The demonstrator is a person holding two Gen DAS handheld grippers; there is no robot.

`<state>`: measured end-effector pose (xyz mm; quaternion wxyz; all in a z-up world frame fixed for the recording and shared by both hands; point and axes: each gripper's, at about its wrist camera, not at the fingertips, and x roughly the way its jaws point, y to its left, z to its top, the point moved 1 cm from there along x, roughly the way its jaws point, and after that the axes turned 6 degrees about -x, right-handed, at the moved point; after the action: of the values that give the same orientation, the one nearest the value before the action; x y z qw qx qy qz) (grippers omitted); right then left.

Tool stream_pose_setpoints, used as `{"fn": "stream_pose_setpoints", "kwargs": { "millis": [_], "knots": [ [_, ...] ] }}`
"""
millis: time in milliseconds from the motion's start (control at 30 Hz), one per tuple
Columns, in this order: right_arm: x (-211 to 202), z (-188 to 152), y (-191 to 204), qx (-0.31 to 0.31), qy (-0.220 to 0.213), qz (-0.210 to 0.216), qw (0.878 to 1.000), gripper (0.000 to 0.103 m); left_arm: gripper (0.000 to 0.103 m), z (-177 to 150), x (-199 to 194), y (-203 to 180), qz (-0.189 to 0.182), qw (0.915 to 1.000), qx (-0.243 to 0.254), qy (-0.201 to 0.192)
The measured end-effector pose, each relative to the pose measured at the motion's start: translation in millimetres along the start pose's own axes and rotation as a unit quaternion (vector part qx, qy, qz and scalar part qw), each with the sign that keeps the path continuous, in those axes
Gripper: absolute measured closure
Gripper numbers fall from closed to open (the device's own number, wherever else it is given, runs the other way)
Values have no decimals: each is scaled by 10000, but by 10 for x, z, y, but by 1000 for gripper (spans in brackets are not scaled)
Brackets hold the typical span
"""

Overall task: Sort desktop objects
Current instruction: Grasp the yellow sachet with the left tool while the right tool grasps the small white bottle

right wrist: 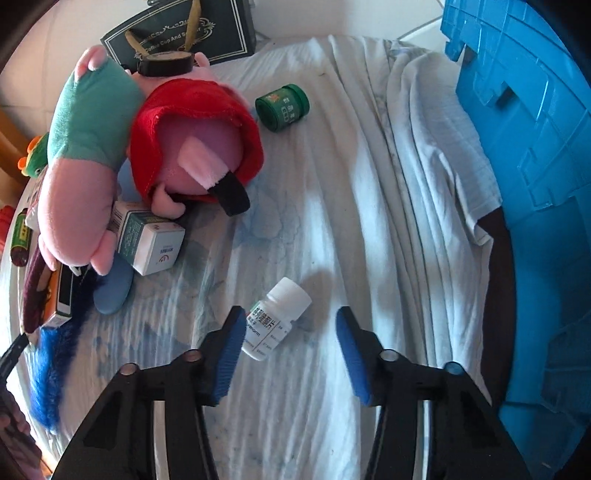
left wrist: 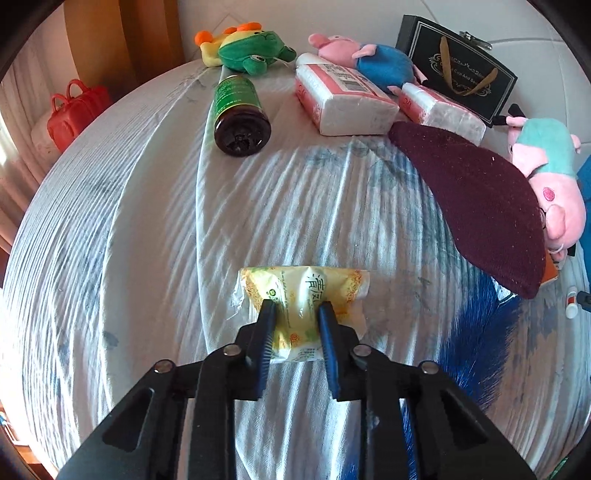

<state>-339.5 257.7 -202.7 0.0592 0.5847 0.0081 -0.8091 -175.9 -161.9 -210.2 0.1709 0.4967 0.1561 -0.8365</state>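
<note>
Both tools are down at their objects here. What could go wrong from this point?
1. The left tool pinches a soft yellow tissue pack near one end; it may sag or slip when lifted.
2. The white pill bottle lies on its side, off-centre against the right tool's left finger; closing could roll it away on the wrinkled sheet.

Rumpled white bedsheet (left wrist: 155,192) in striped sunlight, padded white headboard (left wrist: 517,22), wooden frame (left wrist: 147,26) behind
</note>
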Motion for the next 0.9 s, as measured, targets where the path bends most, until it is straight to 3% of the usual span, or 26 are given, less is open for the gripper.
{"fn": "stream_pose_setpoints", "kwargs": {
  "millis": [133,233,433,667,900],
  "knots": [
    [129,-15,22,92,116,201,9997,55,90,7,-2,-103,77,9997,217,-57],
    [212,-25,57,0,190,169,9997,76,93,23,-34,-124,-1,9998,177,-70],
    [-30,-52,135,-228,-135,125,9996,76,94,45,-269,-193,-148,9992,211,-314],
    [-759,-84,268,-506,-922,169,9943,76,94,154,-884,-442,-415,9929,390,-1043],
    [-1705,-139,428,-752,-1984,75,9772,76,94,161,-1489,-838,-654,9809,751,-1668]
  ]
}}
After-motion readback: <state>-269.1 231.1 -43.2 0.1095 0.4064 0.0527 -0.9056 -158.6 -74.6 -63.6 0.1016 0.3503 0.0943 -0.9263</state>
